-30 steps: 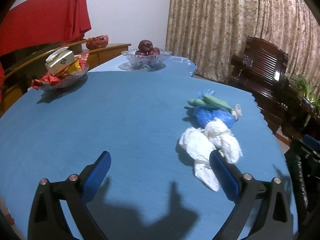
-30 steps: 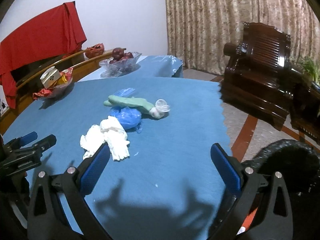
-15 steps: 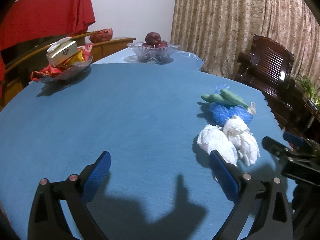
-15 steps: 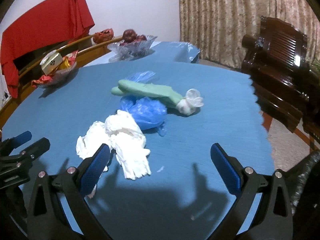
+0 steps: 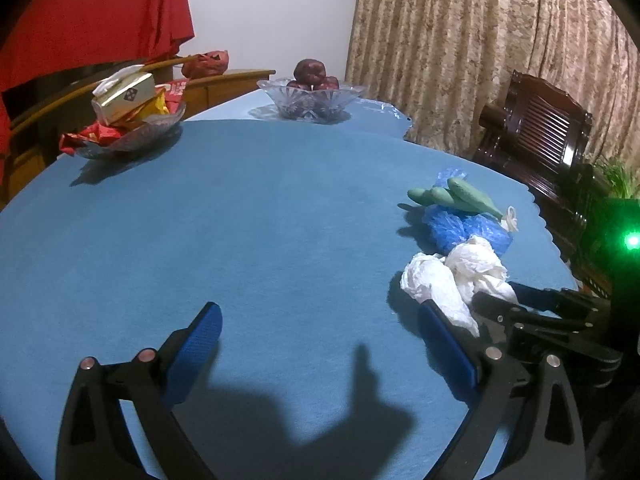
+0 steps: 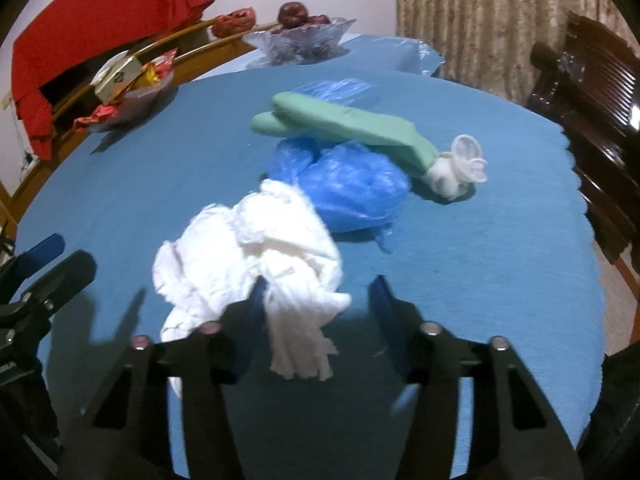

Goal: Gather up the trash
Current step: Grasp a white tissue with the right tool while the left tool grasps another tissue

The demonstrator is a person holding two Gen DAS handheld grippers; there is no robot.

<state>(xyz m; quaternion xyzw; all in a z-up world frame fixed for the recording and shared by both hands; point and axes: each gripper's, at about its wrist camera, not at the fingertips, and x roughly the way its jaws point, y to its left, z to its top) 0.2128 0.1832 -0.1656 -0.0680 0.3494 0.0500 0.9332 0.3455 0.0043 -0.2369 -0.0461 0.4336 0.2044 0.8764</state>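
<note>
Crumpled white tissue (image 6: 256, 248) on blue tablecloth (image 6: 480, 260), tail end between closing right gripper (image 6: 316, 300) jaws, right pad not yet touching. Blue plastic bag (image 6: 352, 184) and green wrapper (image 6: 344, 126) just beyond. Left gripper (image 5: 320, 344) jaws wide, empty.

bare tablecloth (image 5: 260, 220) left, trash pile (image 5: 452, 248) right

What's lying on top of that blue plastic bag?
A green glove lies across the far edge of the crumpled blue bag, its white cuff end resting on the tablecloth. Whatever is inside the bag stays hidden.
</note>
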